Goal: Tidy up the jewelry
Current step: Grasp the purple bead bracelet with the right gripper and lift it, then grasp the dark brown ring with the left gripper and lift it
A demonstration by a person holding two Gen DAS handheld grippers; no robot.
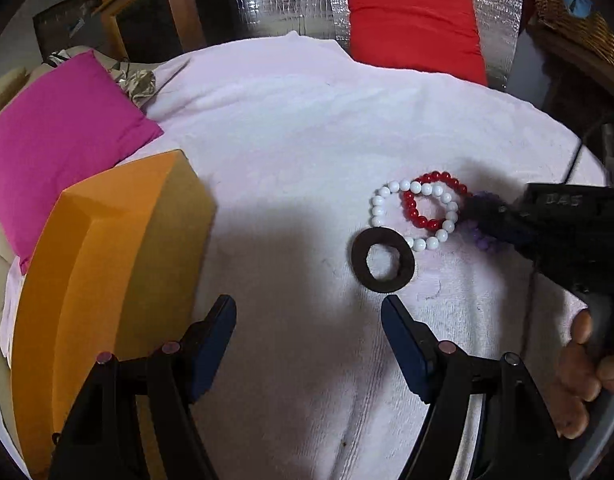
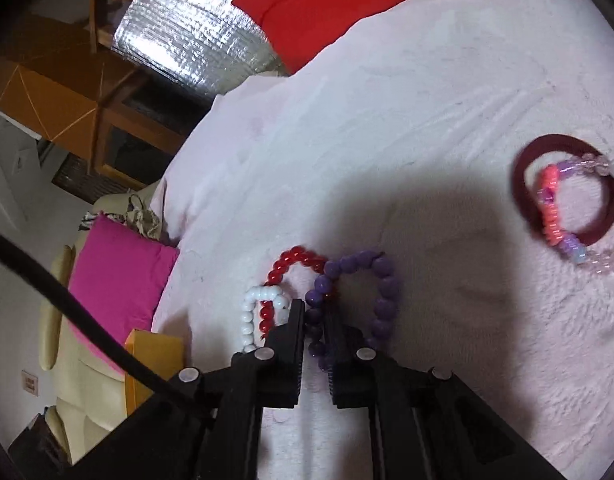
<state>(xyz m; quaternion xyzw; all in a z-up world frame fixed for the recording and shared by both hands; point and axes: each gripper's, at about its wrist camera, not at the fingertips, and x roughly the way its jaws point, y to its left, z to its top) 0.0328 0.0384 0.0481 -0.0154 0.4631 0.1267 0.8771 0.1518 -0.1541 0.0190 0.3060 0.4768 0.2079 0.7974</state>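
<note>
on fluffy towel (image 2: pixel 427 92), round glossy beads (image 2: pixel 383 292)

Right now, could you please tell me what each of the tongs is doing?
Left tongs: open, holding nothing, above the towel.
Right tongs: shut on the purple bead bracelet.

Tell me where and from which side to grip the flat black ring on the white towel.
Grip the flat black ring across its near band, one finger inside the hole and one outside. Come from above with the open left gripper. It lies flat on the white towel, and the white bead bracelet seems to touch its far edge.
</note>
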